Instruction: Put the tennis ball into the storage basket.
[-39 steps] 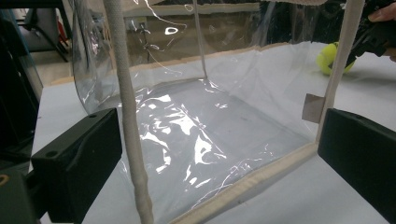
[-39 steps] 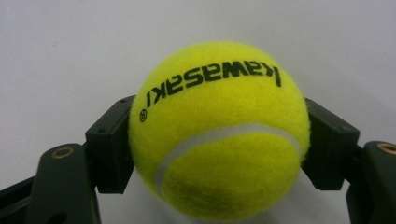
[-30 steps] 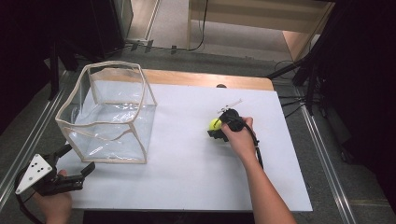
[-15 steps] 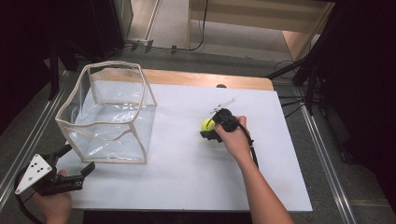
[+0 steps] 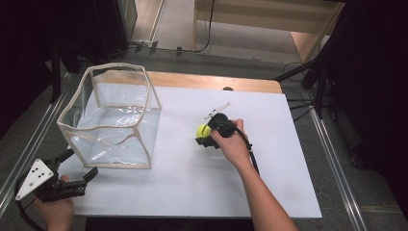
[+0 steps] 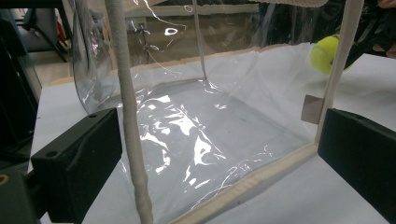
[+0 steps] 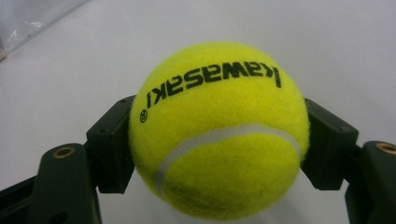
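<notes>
Right gripper: I see both jaws clamped on the tennis ball, 1 on each side.
Ball position: over the white table, well right of the clear bag.
Left gripper: I hold its 2 jaws spread apart at the bag's near corner, gripping nothing.

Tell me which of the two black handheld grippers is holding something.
The right gripper: its jaws clamp the yellow-green tennis ball. The left gripper stands open at the clear plastic bag.
</notes>
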The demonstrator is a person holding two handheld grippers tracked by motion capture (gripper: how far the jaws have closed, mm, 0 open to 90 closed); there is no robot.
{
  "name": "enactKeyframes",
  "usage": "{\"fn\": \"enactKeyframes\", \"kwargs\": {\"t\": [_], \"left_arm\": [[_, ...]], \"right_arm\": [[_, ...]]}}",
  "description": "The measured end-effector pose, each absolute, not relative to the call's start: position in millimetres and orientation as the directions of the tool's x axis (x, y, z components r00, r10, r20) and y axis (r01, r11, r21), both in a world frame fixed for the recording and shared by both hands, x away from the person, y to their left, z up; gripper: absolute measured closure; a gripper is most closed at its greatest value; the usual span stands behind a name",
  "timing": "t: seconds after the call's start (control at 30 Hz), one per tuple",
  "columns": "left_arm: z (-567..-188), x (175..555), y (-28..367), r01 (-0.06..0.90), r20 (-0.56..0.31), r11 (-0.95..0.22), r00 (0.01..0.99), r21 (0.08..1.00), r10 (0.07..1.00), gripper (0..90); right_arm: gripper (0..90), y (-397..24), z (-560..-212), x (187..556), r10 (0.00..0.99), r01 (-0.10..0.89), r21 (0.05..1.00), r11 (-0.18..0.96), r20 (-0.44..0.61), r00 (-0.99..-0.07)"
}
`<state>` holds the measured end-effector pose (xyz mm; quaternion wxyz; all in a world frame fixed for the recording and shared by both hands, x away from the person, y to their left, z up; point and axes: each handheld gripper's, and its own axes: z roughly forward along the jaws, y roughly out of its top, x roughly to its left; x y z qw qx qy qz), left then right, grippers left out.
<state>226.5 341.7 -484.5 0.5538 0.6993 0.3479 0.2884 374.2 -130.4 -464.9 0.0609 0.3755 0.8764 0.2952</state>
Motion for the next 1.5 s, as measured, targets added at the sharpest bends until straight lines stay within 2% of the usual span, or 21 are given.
{"fn": "enactKeyframes", "kwargs": {"t": [0.7, 1.5], "left_arm": [[-484.4, 226.8, 341.7, 0.170, 0.021, -0.149, 0.589, 0.974, 0.808, 0.1], [-484.5, 227.1, 341.0, 0.171, 0.019, -0.148, 0.589, 0.974, 0.808, 0.1]], "right_arm": [[23.5, -87.3, -462.2, 370.6, 0.588, 0.550, 0.579, 0.602, 0.144, -0.796], [23.5, -52.2, -449.6, 364.6, 0.506, 0.482, 0.599, 0.639, 0.144, -0.851]]}}
